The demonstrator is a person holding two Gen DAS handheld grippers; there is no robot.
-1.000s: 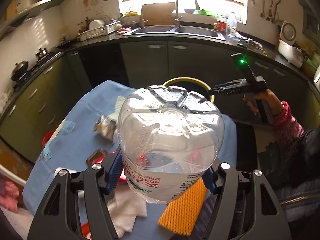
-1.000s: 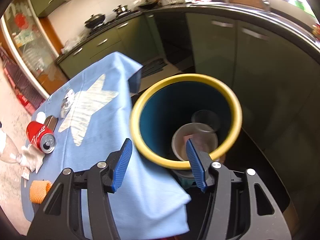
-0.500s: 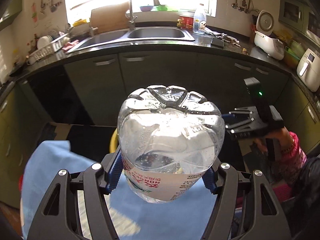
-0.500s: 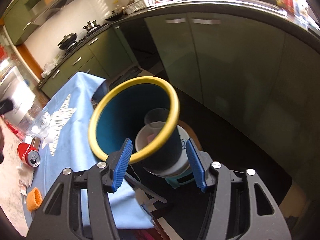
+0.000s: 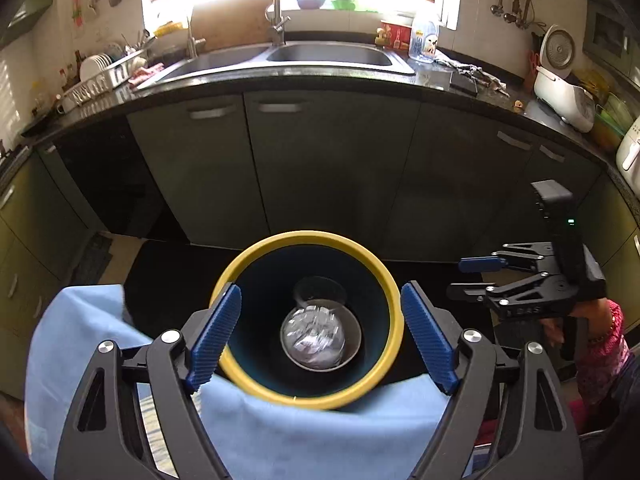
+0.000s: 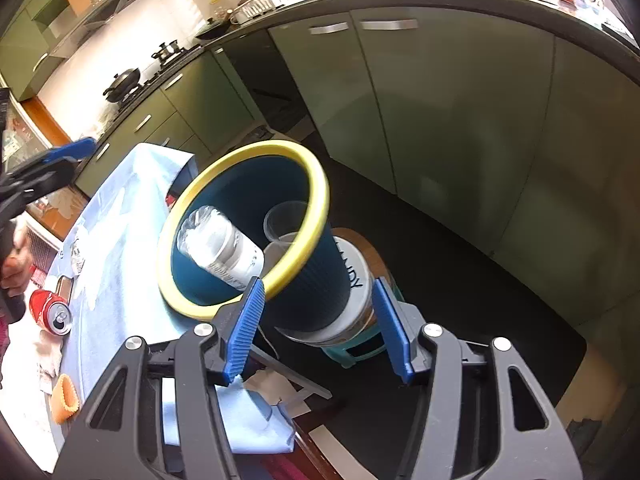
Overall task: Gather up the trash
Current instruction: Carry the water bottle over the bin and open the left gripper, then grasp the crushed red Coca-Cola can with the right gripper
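Now at the bin. Left gripper (image 5: 320,336) hangs over the mouth of the bin (image 5: 244,268), fingers (image 5: 216,332) spreading, wide apart, nothing between them. Clear plastic bottle (image 5: 316,334) lies down inside the bin, base toward the camera in the left wrist view; in the right wrist view the bottle (image 6: 222,246) rests tilted against the inner wall, label end lower. A clear cup (image 6: 282,220) sits deeper in beside it.

Right gripper (image 6: 318,324) is held off to the side of the bin, fingers (image 6: 244,328) about half open and empty; the bin's ribbed blue wall and the white pail under it show through the gap, not touched as far as I can tell.

Bin stands just past the edge of the bench, whose blue cloth (image 5: 304,436) laps up to the yellow rim. More trash is left on the bench: a red can (image 6: 52,312), an orange foam sleeve (image 6: 66,396), crumpled tissue (image 6: 48,356), and a small wrapper farther along.

Step in hand, as I judge it: letting the bottle go. To do it well, finish spreading the fingers before drawing back, lift clear of the yellow rim so it is not knocked, then swing toward the can. The bin looks perched and could tip if bumped.
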